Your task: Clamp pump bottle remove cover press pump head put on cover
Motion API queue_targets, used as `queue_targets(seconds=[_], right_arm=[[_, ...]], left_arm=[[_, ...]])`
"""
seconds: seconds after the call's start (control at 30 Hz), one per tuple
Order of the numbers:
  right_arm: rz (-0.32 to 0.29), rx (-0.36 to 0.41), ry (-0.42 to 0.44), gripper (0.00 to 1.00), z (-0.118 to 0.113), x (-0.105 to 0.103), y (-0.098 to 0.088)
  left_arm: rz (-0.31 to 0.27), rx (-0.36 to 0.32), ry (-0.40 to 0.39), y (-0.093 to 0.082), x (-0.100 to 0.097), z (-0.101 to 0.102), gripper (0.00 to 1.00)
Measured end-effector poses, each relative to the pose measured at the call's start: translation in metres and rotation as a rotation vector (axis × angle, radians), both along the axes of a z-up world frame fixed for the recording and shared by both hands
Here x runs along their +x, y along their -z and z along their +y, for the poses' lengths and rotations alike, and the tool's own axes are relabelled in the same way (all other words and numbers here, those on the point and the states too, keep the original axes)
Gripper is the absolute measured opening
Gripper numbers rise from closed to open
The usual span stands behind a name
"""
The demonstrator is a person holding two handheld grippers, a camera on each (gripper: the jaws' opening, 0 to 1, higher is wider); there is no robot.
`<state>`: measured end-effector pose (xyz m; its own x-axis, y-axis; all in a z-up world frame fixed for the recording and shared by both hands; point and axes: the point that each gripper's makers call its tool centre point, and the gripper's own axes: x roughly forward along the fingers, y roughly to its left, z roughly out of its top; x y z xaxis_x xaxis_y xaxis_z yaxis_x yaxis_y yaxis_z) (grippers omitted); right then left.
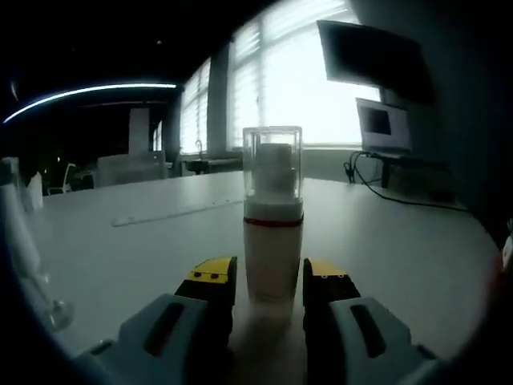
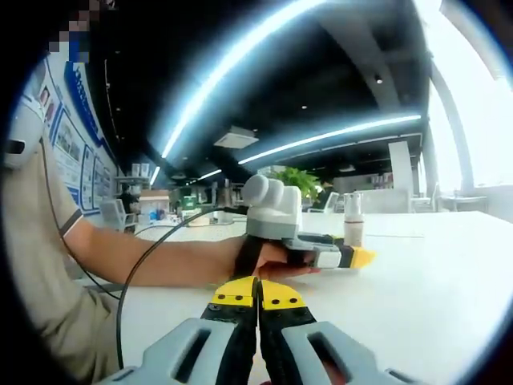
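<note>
pump bottle (image 1: 272, 257): smooth white cylinder with a thin red ring at the shoulder, standing upright on the table right between the left claw's tips

cover (image 1: 272, 164): clear, glossy, squarish plastic cap, still on top, pump head visible through it as a pale stepped shape

left gripper (image 1: 270, 281): yellow-tipped black jaws on chunky grey plastic, open about bottle-wide, one tip each side of the lower body. Look like they're touching it, but honestly hard to call a firm clamp from this angle

right gripper (image 2: 258, 293): same yellow tips, pressed together, nothing between them, sitting low over the table

left gripper, seen from the right gripper view: out ahead, held in the person's hand (image 2: 268, 258), its yellow tip pointing right, the bottle just past it

table (image 1: 401, 241): matte white, smooth, wide top

beyond the left claw: a long flat pale strip (image 1: 172, 212) lying on the table, past the bottle to the left; black cable (image 1: 393, 196) off to the right
</note>
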<state>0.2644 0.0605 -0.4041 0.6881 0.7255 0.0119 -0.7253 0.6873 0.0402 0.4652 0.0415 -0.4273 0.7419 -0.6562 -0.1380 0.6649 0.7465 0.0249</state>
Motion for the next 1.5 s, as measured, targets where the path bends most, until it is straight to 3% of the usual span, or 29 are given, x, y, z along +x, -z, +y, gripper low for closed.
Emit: queue_targets(seconds=[0.4, 0.8, 1.5], right_arm=[[0.000, 0.001, 0.000, 0.00, 0.000, 0.000, 0.000], [0.001, 0.003, 0.001, 0.00, -0.001, 0.001, 0.000], [-0.005, -0.003, 0.009, 0.00, -0.002, 0.001, 0.000]], left_arm=[[-0.005, -0.053, 0.005, -0.009, -0.002, 0.004, 0.23], [0.038, -0.091, 0.005, -0.015, -0.018, 0.010, 0.22], [0.028, -0.062, 0.013, -0.022, -0.043, 0.027, 0.23]])
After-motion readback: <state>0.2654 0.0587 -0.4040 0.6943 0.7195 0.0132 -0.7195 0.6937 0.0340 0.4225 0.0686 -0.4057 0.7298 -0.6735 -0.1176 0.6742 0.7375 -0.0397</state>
